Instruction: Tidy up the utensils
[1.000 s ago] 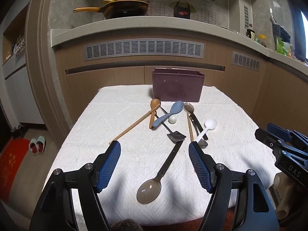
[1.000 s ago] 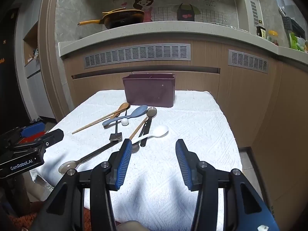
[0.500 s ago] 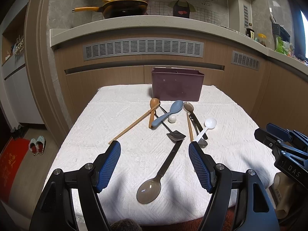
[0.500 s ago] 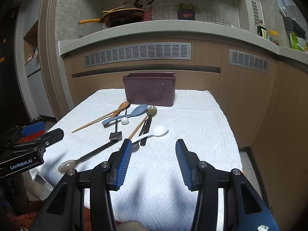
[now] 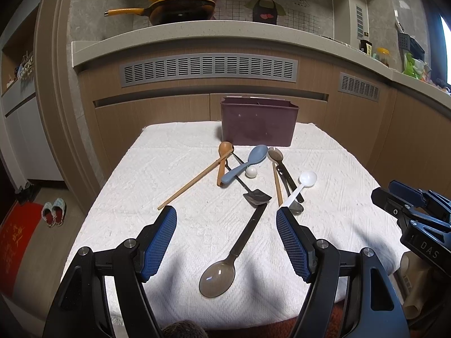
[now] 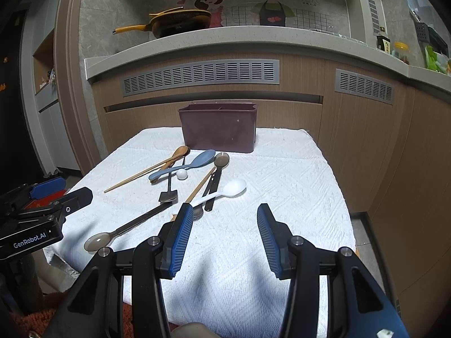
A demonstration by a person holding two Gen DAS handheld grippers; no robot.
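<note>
Several utensils lie in a loose pile mid-table: a wooden spoon, a blue spoon, a white spoon, a small black spatula, and a long smoky translucent spoon nearest me. A dark purple utensil bin stands behind them at the table's far edge. My left gripper is open and empty, hovering over the near table above the smoky spoon. My right gripper is open and empty, right of the pile; the white spoon lies just ahead of it.
The table is covered by a white textured cloth. A wooden cabinet wall with vent grilles rises behind it, with a counter holding a yellow-handled pan. Slippers lie on the floor at left.
Both grippers have stayed nearly still; the views shifted very slightly. The utensils have not moved.
</note>
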